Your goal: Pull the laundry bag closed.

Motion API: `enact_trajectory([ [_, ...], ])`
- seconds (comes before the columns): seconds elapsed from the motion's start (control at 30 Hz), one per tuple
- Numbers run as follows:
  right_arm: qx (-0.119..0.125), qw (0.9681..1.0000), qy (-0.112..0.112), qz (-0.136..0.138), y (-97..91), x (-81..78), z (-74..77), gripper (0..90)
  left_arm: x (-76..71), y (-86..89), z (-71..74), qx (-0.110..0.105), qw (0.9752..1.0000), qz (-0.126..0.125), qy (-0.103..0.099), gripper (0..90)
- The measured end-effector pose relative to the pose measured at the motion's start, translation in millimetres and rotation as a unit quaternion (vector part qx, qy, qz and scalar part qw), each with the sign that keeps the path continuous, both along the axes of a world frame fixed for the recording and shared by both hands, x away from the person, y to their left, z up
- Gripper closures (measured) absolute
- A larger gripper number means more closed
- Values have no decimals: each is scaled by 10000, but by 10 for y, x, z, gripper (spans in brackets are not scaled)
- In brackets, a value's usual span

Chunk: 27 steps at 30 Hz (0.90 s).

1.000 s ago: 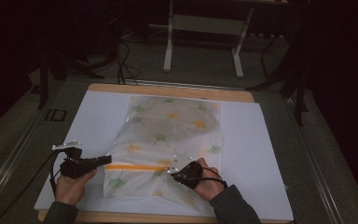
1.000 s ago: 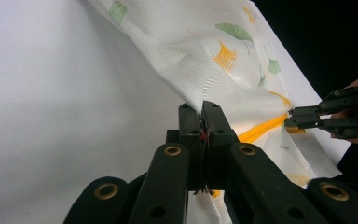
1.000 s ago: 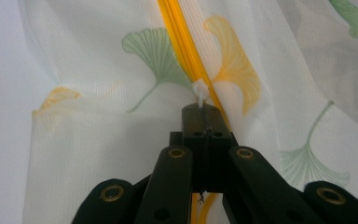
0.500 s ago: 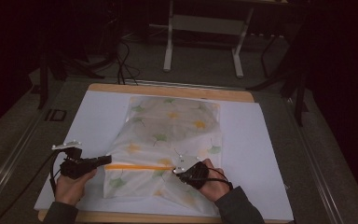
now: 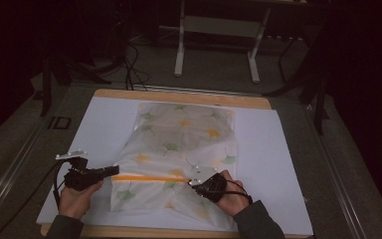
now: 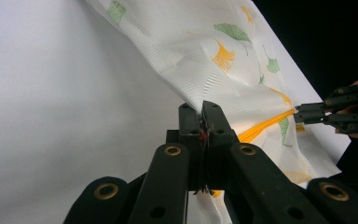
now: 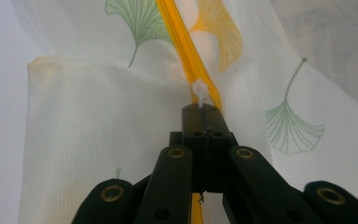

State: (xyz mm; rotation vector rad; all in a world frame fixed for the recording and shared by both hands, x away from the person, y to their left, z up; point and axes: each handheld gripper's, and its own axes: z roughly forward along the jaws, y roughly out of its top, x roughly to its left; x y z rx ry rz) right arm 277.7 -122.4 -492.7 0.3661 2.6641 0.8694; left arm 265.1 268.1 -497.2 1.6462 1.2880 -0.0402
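Observation:
A white mesh bag (image 5: 184, 134) printed with green and orange ginkgo leaves lies on a white sheet (image 5: 273, 159). An orange zipper (image 5: 149, 178) runs across its near end. My left gripper (image 5: 114, 170) is shut on the bag's fabric at the zipper's left end, and in the left gripper view the cloth is pinched between the jaws (image 6: 201, 108). My right gripper (image 5: 191, 181) is shut on the white zipper pull (image 7: 199, 91), right on the orange zipper (image 7: 177, 32). The left gripper view also shows the right gripper (image 6: 300, 114) farther off, at the zipper (image 6: 265, 125).
The sheet covers a wooden tabletop (image 5: 179, 95) whose edge shows at the back. Beyond it stand white metal frame legs (image 5: 181, 45) and dark cables (image 5: 129, 64) on the floor. Bare sheet lies to both sides of the bag.
The right hand has crept slightly to the right along the zipper. The left hand has kept still.

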Motion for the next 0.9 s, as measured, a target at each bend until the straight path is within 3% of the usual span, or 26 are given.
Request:
enact_trajectory([
  [0.9, 9, 9998, -9, -184, -233, -37, 42, 900, 0, -1, -2, -1, 10000, -15, 1, 890],
])
